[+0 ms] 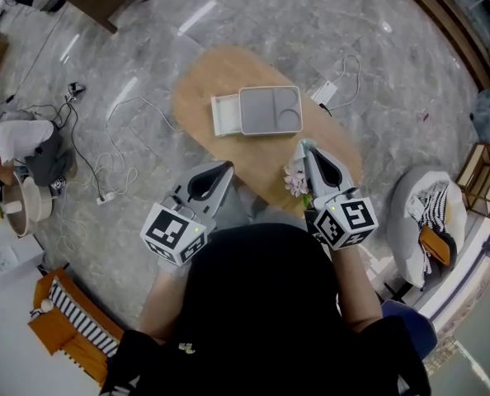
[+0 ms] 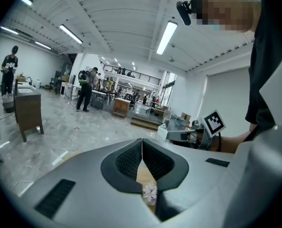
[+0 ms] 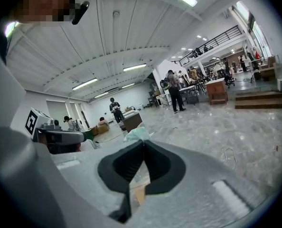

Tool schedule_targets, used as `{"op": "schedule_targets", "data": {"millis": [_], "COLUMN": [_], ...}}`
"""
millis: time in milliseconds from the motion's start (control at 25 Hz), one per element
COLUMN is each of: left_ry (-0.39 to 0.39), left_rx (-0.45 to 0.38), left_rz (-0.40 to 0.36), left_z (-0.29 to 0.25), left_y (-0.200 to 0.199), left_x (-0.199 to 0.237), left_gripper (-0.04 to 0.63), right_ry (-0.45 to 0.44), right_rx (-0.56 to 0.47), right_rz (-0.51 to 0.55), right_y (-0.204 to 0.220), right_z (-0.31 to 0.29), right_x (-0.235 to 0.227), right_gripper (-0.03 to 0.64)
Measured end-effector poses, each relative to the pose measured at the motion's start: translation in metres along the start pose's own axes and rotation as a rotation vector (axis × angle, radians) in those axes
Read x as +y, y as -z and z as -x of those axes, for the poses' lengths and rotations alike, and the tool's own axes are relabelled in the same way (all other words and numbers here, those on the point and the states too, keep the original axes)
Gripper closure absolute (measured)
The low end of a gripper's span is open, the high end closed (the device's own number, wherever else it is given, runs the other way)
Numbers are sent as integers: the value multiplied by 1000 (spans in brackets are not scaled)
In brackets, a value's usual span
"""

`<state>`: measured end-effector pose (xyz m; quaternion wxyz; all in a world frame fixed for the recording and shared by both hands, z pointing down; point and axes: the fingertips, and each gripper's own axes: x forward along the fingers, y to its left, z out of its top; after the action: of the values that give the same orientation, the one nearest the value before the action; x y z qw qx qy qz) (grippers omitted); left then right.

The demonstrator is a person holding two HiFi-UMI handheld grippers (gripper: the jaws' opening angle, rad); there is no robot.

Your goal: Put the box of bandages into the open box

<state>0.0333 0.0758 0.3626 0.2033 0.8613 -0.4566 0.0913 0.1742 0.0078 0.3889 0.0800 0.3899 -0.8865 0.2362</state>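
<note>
One open box (image 1: 268, 110), apparently lengthwise left-right.

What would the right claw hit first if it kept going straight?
Probably the open box, at its near right corner, though the right claw may be high enough to clear it.

Tan oval wooden table (image 1: 228, 77). Light-grey open plastic box (image 1: 270, 110). Grey veined marble floor (image 1: 311, 15). Left gripper (image 1: 226, 166) and right gripper (image 1: 303, 146) are grey with black-and-white square markers. Small pink flower bunch (image 1: 295, 181).
</note>
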Motion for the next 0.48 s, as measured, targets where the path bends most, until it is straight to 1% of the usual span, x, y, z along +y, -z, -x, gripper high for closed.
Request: {"op": "schedule_targets", "data": {"millis": [280,480], "left_ry": [32,41], "left_rx": [19,39], "left_rz": [10,38], "left_z": [-4,6], "left_y": [-9,-6], "left_x": [53,98], "left_gripper": [583,583], "right_ry": [34,61], "right_rx": [48,85], "right_rz": [-2,0], "right_y": [2,14], "right_z": [-59,-107], "right_x": [11,25], "right_gripper": [618,618]}}
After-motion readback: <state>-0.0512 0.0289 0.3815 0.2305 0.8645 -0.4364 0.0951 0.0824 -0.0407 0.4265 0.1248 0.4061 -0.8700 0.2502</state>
